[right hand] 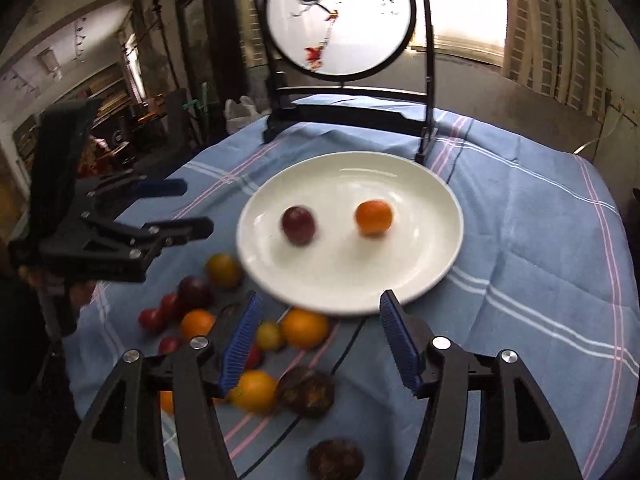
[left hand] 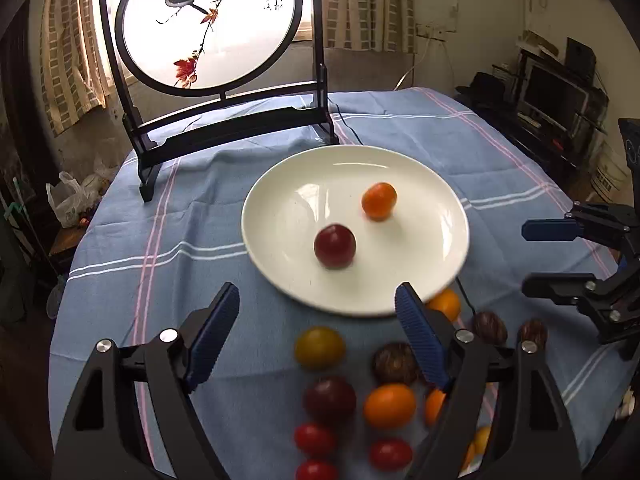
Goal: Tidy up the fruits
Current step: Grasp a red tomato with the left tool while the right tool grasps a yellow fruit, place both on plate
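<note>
Beside the plate (left hand: 448, 240) rim, 2 gaping, empty grippers: left gripper (left hand: 318, 330), right gripper (right hand: 318, 338).

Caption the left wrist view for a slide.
Open left gripper over loose fruit on the blue tablecloth; white plate holds a dark red fruit and an orange one.

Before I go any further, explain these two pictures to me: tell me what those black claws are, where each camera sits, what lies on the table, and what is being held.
The black claws are two hand-held grippers, one per hand; no robot arm. Each carries a camera looking along its blue-padded fingers. One picture comes from the left gripper, the other from the right gripper. Both are open and hold nothing. On the blue tablecloth a white plate holds a dark red fruit and an orange fruit. More small fruits, red, orange, yellow and dark brown, lie beside it. Behind stands a round bird screen.
</note>
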`<state>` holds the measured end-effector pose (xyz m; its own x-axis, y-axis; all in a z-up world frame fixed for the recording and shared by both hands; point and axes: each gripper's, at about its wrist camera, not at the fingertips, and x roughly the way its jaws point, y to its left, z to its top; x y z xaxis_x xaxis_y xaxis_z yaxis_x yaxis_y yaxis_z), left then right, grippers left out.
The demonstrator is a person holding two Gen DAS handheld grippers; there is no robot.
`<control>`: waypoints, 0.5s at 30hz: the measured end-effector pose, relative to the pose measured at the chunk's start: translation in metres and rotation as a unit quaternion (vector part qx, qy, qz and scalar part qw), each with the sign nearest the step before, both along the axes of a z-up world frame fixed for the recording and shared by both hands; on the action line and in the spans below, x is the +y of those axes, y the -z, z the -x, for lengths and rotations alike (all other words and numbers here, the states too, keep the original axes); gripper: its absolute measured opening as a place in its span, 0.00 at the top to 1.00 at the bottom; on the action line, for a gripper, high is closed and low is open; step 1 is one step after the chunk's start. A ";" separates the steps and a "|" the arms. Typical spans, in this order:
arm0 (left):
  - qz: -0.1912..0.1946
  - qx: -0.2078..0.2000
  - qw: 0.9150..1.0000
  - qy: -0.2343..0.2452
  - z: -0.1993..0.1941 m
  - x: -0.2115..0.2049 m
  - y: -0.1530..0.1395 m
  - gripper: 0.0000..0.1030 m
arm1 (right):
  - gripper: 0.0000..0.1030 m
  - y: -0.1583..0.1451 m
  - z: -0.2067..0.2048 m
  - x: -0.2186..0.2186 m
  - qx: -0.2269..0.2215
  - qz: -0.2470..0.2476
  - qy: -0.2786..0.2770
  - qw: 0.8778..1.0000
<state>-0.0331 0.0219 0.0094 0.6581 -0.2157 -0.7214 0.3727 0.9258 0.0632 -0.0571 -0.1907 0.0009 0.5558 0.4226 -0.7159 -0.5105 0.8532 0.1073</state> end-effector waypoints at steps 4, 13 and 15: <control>-0.016 0.004 1.000 0.025 0.049 0.027 0.010 0.21 | 0.40 0.014 0.071 0.018 0.005 0.025 -0.075 0.997; -0.031 0.040 0.998 0.040 0.103 0.055 0.050 0.21 | 0.41 0.051 0.106 0.059 0.027 0.077 -0.127 0.989; -0.028 0.046 0.998 0.038 0.104 0.056 0.056 0.21 | 0.44 0.058 0.103 0.062 0.032 0.086 -0.128 0.988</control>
